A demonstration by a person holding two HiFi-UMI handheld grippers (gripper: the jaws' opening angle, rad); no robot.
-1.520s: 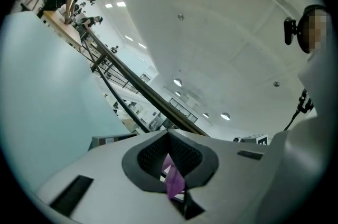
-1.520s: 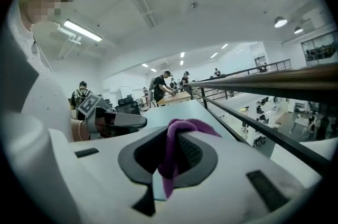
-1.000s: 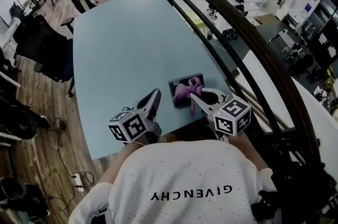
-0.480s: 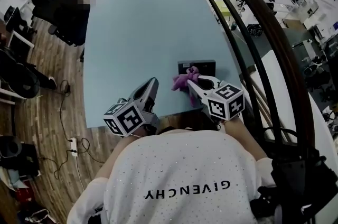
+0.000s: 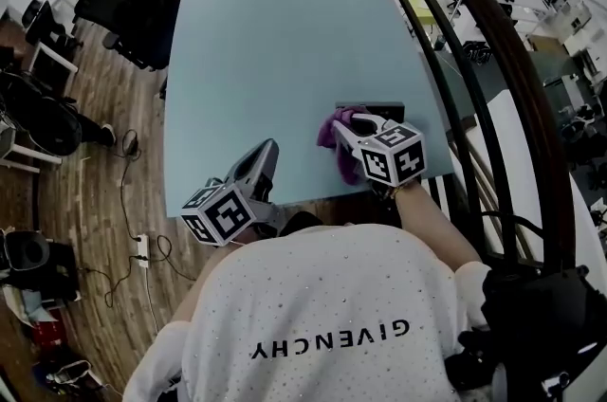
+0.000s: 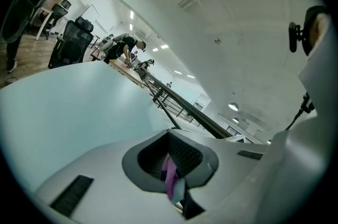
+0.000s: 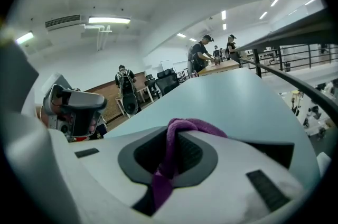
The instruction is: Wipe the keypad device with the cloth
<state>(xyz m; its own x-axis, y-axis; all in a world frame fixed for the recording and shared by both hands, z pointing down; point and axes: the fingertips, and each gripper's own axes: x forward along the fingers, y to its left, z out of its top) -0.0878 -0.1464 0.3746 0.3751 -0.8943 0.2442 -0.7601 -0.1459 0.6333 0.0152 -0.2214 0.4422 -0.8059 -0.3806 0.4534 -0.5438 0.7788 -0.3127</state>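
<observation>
Right tool [image 5: 344, 144]: clenched on purple cloth [image 5: 332, 127], which loops over one jaw.
Cloth: bunched at the near edge of the keypad [image 5: 381, 111], a dark slab near the surface's [image 5: 285, 30] right front corner.
Left tool [image 5: 264, 155]: jaws drawn nearly together, nothing gripped, at the surface's front edge, apart from the keypad.

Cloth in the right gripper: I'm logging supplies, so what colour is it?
The cloth is purple; the right gripper view shows it best.
</observation>
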